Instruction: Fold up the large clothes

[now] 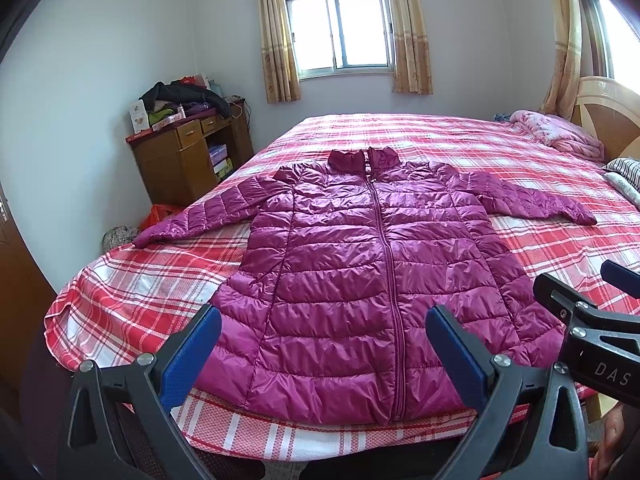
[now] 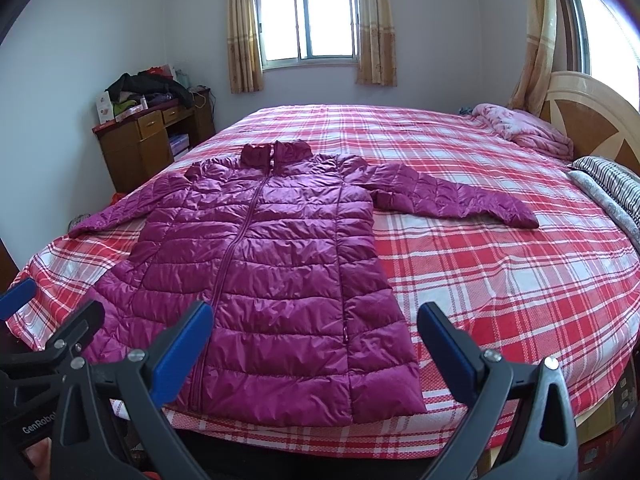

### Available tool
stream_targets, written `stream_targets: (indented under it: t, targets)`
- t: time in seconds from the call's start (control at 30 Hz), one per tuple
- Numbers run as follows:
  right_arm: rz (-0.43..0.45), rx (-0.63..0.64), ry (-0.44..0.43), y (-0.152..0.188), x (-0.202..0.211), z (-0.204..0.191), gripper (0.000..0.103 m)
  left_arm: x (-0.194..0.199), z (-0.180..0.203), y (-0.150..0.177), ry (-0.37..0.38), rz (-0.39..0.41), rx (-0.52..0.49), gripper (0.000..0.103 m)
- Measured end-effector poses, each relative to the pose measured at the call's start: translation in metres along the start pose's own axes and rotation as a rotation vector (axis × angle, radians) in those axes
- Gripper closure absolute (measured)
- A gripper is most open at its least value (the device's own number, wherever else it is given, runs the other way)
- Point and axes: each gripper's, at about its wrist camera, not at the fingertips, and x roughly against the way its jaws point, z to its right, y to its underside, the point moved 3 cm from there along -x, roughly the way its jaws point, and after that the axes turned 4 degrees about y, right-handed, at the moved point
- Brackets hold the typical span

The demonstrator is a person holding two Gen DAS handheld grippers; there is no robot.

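Here, both tools, left tool [image 1: 322, 332] and right tool [image 2: 314, 330], are being held spread above the jacket [image 1: 356, 276] laid flat on the bed [image 1: 560, 248].

Wide bed [image 1: 440, 140] under a red-and-white plaid sheet, magenta quilted jacket [image 1: 352, 264] spread flat front-up with zip closed and sleeves out, crumpled pink blanket [image 1: 560, 136] by the headboard, striped pillow [image 2: 608, 180] at the edge

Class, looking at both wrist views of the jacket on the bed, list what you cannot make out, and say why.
- Jacket hem middle: left wrist view, crossed by the left gripper fingers.
- Jacket's left cuff: right wrist view, drops over the bed edge.
- Desk clutter: both views, too small.
- Jacket's back: both views, lies underneath.
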Motion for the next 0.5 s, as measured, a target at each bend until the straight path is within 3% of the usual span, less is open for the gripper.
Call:
stream_targets:
  t: [0.17, 0.5]
  targets:
    - [-0.018, 0.03, 0.008, 0.003, -0.006, -0.006, 0.0, -0.007, -0.001, 0.003, 0.0, -0.025, 0.001, 0.001]
    - [-0.101, -0.052, -0.027, 0.009, -0.033, 0.01, 0.0, -0.035, -0.006, 0.011, -0.006, -0.1, 0.019, 0.001]
